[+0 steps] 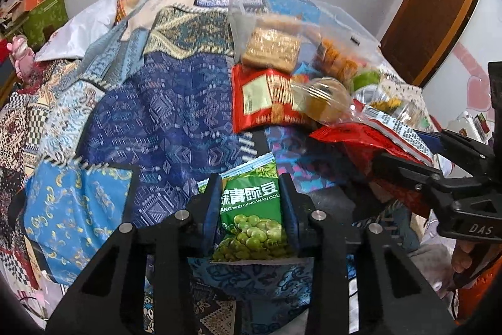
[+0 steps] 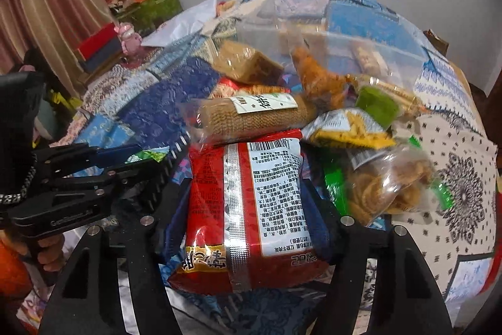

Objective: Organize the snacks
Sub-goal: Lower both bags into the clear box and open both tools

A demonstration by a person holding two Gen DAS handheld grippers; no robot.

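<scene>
My left gripper (image 1: pixel 249 203) is shut on a green pea packet (image 1: pixel 254 218) and holds it above the patterned blue cloth (image 1: pixel 163 102). It also shows at the left of the right wrist view (image 2: pixel 138 156), with the green packet's edge (image 2: pixel 147 155) in it. My right gripper (image 2: pixel 248 218) is shut on a large red snack bag (image 2: pixel 244 209), back side up. In the left wrist view the right gripper (image 1: pixel 417 146) holds the red bag (image 1: pixel 354 135) at the right. A heap of snacks lies beyond: a clear bag of crackers (image 1: pixel 273 49), a red packet (image 1: pixel 266 99), a rolled biscuit pack (image 2: pixel 251 115).
A clear packet of fried twists (image 2: pixel 386 187) and a yellow-grey packet (image 2: pixel 348 127) lie right of the red bag. A white envelope (image 1: pixel 81 30) lies at the cloth's far left. Boxes and a pink toy (image 2: pixel 128 40) stand at the back left. A wooden door (image 1: pixel 436 8) is at the right.
</scene>
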